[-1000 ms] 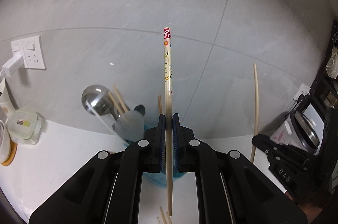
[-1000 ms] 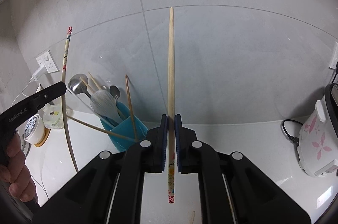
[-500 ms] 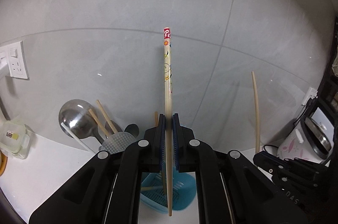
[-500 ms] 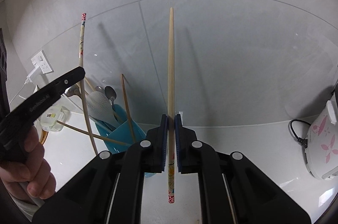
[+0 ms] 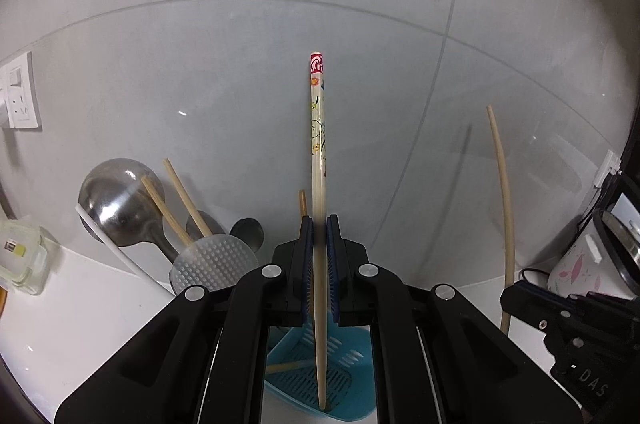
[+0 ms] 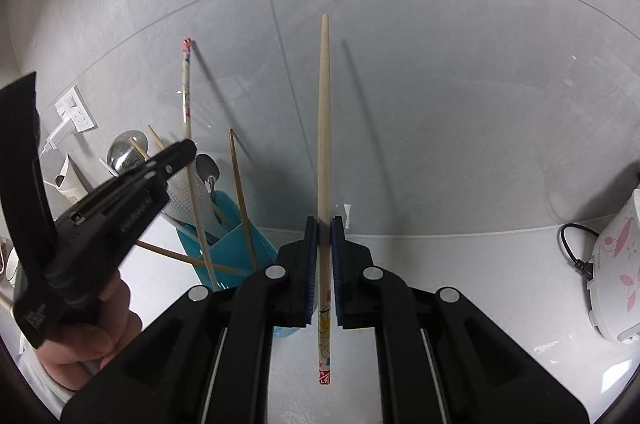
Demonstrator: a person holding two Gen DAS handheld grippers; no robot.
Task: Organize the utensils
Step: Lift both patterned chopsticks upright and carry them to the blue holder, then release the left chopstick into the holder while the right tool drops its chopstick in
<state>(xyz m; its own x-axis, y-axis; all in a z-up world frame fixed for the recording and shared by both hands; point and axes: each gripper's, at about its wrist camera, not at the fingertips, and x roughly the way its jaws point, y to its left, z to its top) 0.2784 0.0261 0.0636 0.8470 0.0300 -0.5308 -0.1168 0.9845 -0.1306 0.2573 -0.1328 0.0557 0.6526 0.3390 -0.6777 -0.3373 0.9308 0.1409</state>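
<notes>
- Left gripper pinches a patterned chopstick between its blue pads; the red decorated end points up, and the thin tip reaches down into the blue holder.
- Right gripper is pressed on a second chopstick, held the other way: thin tip up, the flowered red end hanging below the fingers, over the white counter.
- On the side of the other gripper, as the left wrist view shows it at the right edge, the letters "DAS" can be read; the white print on the gripper body in the right wrist view is too blurred to read.
- Blue holder stands near the wall and contains a metal ladle, a perforated white scoop, a small spoon and plain wooden chopsticks.
- At the right stands a white rice cooker with pink flowers.
</notes>
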